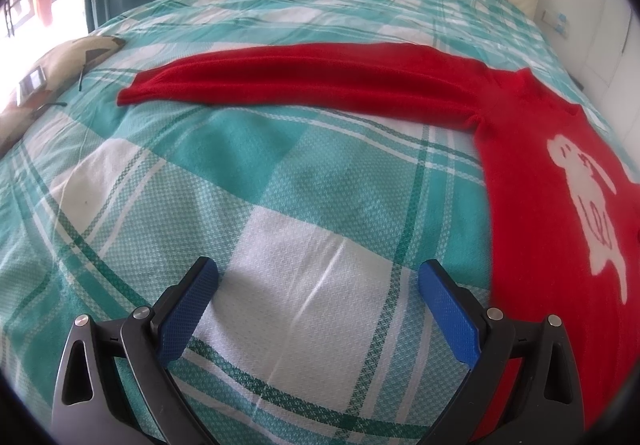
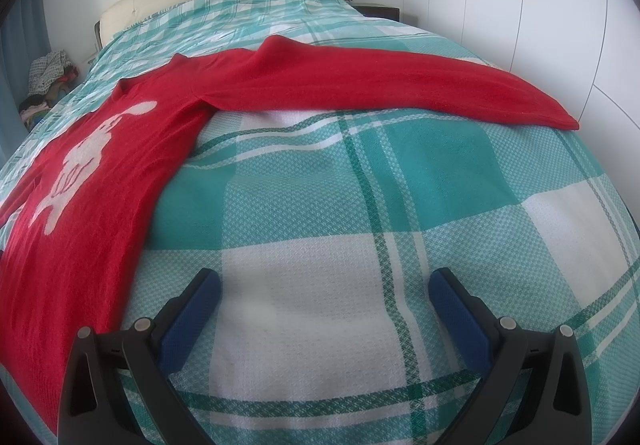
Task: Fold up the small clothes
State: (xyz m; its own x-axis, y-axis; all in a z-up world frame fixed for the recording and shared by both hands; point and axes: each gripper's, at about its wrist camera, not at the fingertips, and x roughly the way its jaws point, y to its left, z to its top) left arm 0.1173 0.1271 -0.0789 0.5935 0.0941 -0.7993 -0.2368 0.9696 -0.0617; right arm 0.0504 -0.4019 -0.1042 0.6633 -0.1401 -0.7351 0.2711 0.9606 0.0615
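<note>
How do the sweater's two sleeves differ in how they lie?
The left sleeve lies straight and flat; the right sleeve bends at the shoulder, with a raised hump there. The left sleeve's cuff lies squared off; the right sleeve's cuff tapers near the bed's edge. Both are red, unfolded and stretched outward, untouched by either gripper.

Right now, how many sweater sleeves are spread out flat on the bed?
2. One sleeve stretches out ahead of the left tool; the other sleeve stretches out ahead of the right tool. Neither is folded yet.

A red knitted sweater point(image 1: 532, 181) with a white animal figure on its chest lies flat and unfolded on the bed point(image 1: 280, 205), sleeves stretched straight out sideways.
</note>
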